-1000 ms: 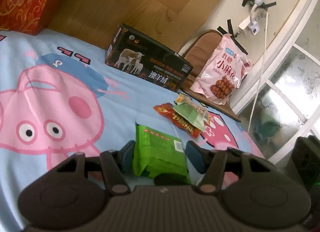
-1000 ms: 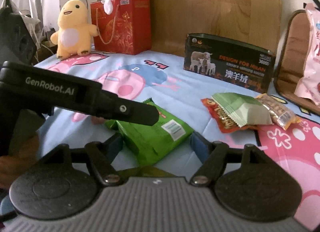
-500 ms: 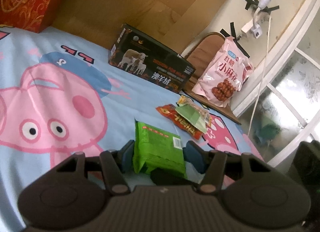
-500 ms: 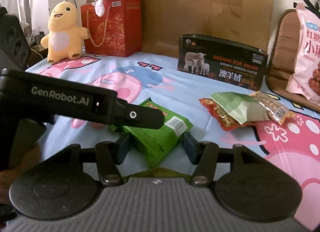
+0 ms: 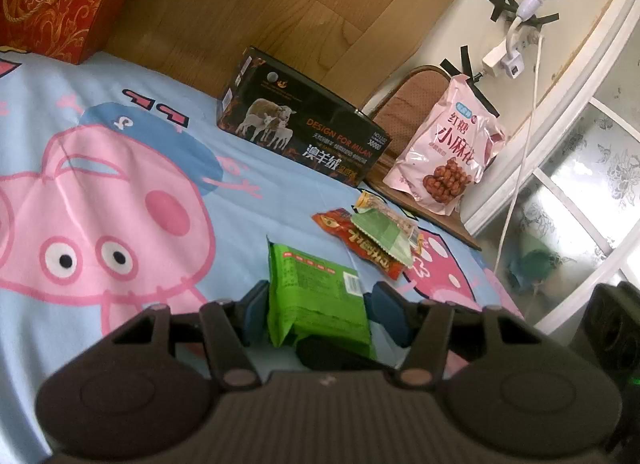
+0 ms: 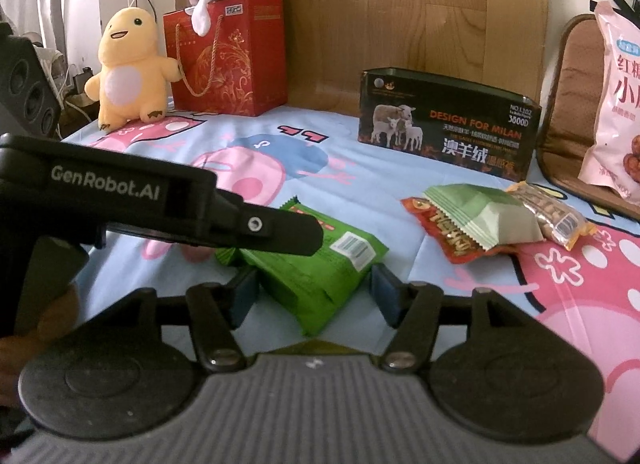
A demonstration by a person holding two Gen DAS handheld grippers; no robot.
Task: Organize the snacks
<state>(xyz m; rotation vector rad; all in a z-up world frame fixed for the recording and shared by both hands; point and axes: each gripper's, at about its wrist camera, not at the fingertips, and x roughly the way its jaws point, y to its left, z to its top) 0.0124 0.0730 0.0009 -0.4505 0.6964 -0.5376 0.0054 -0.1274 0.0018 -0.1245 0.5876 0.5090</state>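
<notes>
A bright green snack packet [image 5: 316,296] lies on the cartoon bedsheet, also seen in the right wrist view [image 6: 320,268]. My left gripper [image 5: 318,316] has its blue pads on both sides of the packet, closed against its edges. My right gripper [image 6: 316,296] straddles the same packet from another side, jaws close to its edges with small gaps. A pile of small snacks, a red packet [image 5: 368,252], a pale green one [image 6: 484,212] and a nut bar [image 6: 552,216], lies further right. A black open box [image 6: 448,132] stands at the back.
A large pink snack bag [image 5: 444,160] leans on a brown chair pad [image 6: 568,104] at the back right. A red gift bag [image 6: 228,60] and a yellow plush [image 6: 128,68] stand at the back left. A wooden headboard [image 5: 280,4] is behind. The left tool's arm [image 6: 160,204] crosses the right view.
Both grippers have narrowed around the green packet and moved slightly forward; the packet has stayed on the sheet.
</notes>
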